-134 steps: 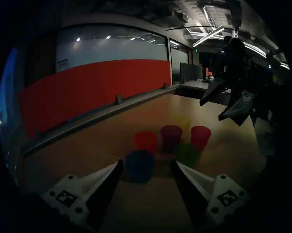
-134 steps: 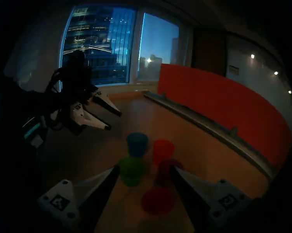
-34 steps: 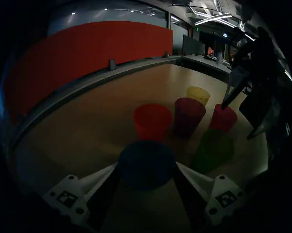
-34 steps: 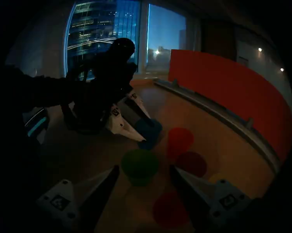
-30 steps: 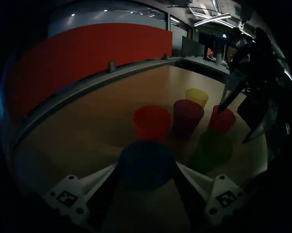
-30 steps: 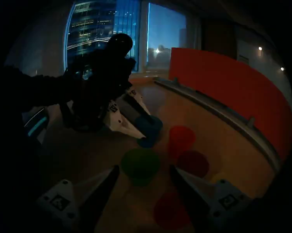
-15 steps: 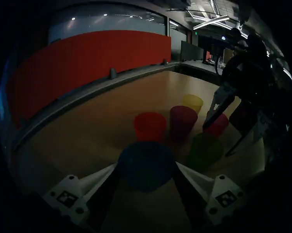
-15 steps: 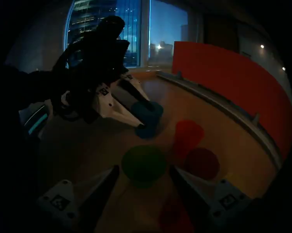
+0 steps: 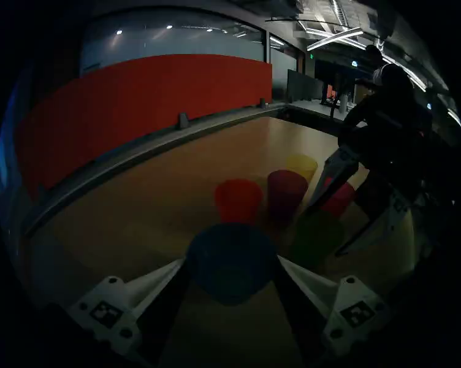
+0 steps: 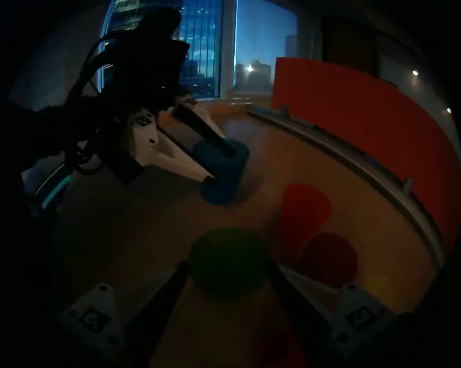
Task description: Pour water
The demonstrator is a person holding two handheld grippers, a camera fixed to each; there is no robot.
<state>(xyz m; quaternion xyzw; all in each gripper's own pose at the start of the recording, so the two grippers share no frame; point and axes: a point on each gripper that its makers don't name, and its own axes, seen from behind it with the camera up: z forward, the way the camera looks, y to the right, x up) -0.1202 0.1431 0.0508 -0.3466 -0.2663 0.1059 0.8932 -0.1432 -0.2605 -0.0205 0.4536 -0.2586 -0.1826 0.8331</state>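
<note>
Right gripper (image 10: 227, 265) has dropped in around the green cup (image 10: 228, 254); left gripper (image 9: 231, 259) keeps hold of the blue cup (image 10: 220, 175).
Spread wide, the right gripper's fingers flank the upright green cup on the table (image 10: 138, 233); whether they press it, I cannot tell. Left gripper is clamped on the blue cup's sides. Right gripper view gives that cup side-on, long axis near vertical, mouth up, leaning slightly. Left gripper view looks down into its mouth, with the red cup (image 9: 238, 199), maroon cup (image 9: 285, 190) and yellow cup (image 9: 301, 165) beyond.
</note>
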